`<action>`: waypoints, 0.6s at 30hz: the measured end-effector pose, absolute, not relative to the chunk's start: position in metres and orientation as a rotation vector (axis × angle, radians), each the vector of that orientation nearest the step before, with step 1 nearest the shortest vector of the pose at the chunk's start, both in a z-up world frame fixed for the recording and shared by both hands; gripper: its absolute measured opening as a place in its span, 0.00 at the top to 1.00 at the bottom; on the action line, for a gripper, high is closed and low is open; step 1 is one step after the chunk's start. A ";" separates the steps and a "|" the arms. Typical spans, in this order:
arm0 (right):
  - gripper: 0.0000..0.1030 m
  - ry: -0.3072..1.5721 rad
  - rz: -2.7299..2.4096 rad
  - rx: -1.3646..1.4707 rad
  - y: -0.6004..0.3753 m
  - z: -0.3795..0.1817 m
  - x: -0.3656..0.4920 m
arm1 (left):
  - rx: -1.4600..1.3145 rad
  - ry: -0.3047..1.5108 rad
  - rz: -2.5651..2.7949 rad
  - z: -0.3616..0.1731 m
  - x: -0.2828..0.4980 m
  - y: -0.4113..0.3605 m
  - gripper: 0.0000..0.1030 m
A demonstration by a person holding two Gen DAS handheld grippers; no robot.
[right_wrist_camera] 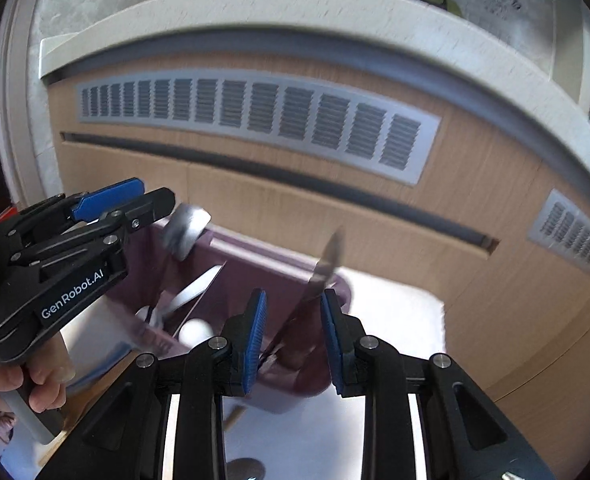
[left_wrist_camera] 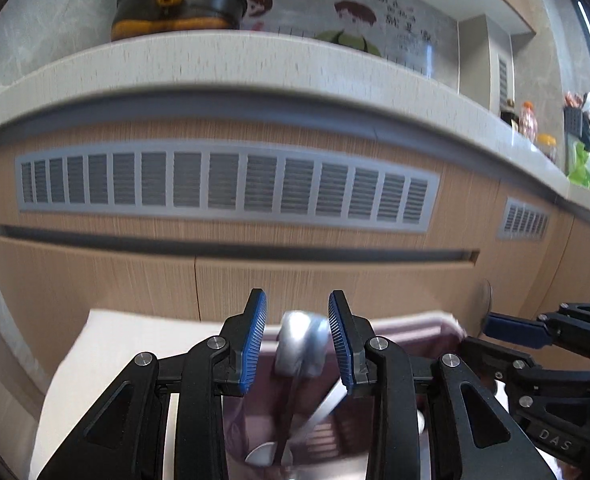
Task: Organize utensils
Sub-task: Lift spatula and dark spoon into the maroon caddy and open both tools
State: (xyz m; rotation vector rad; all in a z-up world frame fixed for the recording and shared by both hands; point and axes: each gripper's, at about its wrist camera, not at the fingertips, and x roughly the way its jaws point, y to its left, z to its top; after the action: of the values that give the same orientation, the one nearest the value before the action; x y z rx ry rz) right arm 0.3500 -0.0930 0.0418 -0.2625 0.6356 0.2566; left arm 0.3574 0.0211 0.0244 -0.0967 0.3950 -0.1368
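Left gripper: the left gripper [left_wrist_camera: 297,340] hangs over the near rim of the plum-coloured plastic utensil holder [right_wrist_camera: 279,276], its blue ribbed pads spread wide apart and clamping nothing. A shiny steel ladle-like head [left_wrist_camera: 301,344] stands between the pads without touching either.

Right gripper: the right gripper [right_wrist_camera: 293,340] is likewise released; a slim steel knife [right_wrist_camera: 327,260] leans up between its pads, apparently apart from both, though blur makes contact hard to rule out.

Where the utensils are: all visible ones stand in the holder, which rests on a white tabletop [right_wrist_camera: 391,300] in front of a pale wood cabinet front [left_wrist_camera: 295,276]. The ladle head sits toward the holder's left, the knife toward its right.

Counts: two grippers; one holder; inside it one ladle-like utensil, one knife, at least one flat steel handle [right_wrist_camera: 193,290] and one or two pale spoon bowls [right_wrist_camera: 195,330] low down. Blur prevents a firmer count. Two grey vent grilles [left_wrist_camera: 223,184] are set in the cabinet.

Risk, knife: it leans steeply, so a nudge from either pad could tip it out over the rim.

Risk, holder: it looks light and top-heavy with tall handles; a push on the near rim might slide or topple it.

Risk, grippers: they work close together and may collide over the holder.
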 end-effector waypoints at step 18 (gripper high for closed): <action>0.06 0.673 0.247 -0.087 -0.129 0.038 0.288 | -0.109 0.550 -0.076 0.026 0.270 0.054 0.40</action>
State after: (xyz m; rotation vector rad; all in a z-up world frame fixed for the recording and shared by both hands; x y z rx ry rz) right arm 0.2883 -0.1286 0.0384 -0.0869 0.6732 0.2472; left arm 0.2698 0.0537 0.0256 -0.1093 0.5502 -0.0761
